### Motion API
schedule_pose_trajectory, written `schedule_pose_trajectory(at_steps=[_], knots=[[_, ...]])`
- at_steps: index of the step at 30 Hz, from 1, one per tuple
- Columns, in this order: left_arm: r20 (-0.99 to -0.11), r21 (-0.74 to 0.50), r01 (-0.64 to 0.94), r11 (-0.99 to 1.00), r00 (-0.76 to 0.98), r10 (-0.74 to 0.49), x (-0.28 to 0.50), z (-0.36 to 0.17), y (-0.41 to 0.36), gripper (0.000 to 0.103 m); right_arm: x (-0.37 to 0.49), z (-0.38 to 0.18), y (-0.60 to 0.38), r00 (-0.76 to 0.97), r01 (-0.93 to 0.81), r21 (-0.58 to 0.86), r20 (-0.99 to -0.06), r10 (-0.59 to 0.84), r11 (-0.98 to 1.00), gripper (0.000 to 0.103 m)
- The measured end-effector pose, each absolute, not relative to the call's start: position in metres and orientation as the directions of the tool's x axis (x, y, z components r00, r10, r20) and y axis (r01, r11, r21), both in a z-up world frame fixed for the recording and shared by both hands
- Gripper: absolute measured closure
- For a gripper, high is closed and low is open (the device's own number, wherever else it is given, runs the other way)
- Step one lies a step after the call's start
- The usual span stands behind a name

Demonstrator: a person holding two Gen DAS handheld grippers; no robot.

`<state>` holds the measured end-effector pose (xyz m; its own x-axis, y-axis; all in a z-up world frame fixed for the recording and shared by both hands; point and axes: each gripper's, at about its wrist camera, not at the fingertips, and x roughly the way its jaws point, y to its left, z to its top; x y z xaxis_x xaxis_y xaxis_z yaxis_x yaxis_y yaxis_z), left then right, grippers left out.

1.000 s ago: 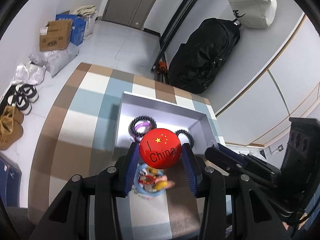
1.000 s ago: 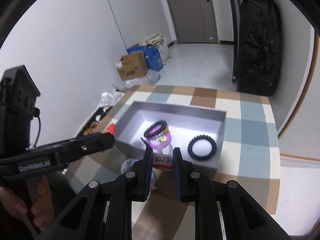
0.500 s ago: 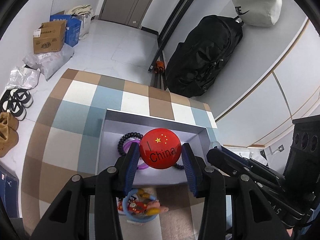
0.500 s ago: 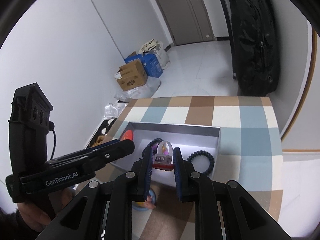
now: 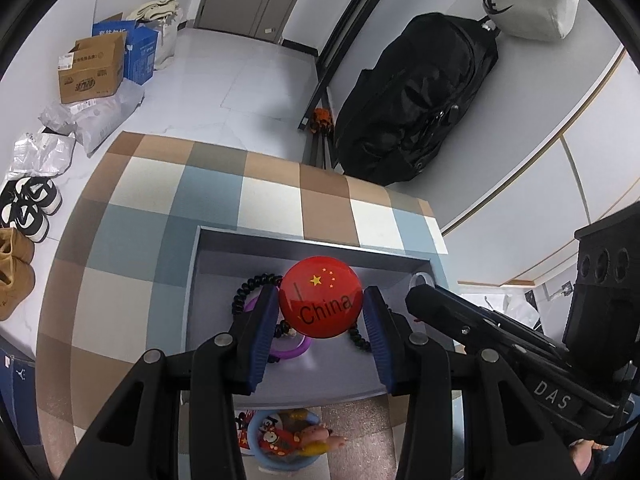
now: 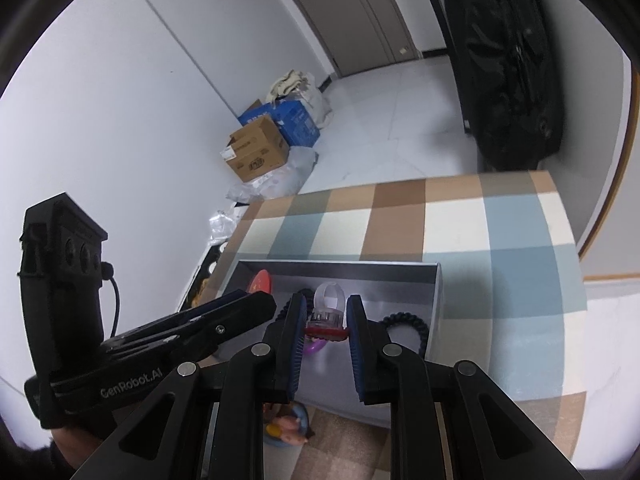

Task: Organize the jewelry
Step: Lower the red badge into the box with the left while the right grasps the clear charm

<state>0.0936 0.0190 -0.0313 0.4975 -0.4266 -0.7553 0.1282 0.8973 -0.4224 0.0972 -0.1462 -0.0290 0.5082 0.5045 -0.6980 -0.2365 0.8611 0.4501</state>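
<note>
Now I see red "China" badge pinched in my left gripper over grey box. Clear toy ring clamped by red base in my right gripper, above beaded bracelets inside. Checked tabletop beneath.

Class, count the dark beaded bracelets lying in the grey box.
2. One bracelet lies at the box's left, over a purple ring; the other bracelet at its right. Grippers may hide more.

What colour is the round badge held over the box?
Red badge with yellow stars; clearest in the left wrist view.
</note>
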Motion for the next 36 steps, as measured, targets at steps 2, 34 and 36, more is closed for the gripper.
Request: schedule_pose_trajectory(at_steps=[2, 34, 36], knots=[[-0.763, -0.418, 0.125, 0.9, 0.49, -0.422, 0.095, -0.035, 0.019, 0.065, 0.099, -0.033, -0.147, 0.496, -0.224, 0.461, -0.704, 0.507, 0.859, 0.082], [-0.752, -0.43, 0.069, 0.9, 0.525, -0.399, 0.089, -0.032, 0.026, 0.037, 0.092, -0.031, -0.18, 0.542, -0.115, 0.517, -0.683, 0.49, 0.848, 0.01], [-0.752, -0.423, 0.07, 0.903, 0.53, -0.393, 0.087, -0.031, 0.026, 0.037, 0.089, -0.031, -0.18, 0.544, -0.121, 0.509, -0.684, 0.486, 0.852, 0.007]])
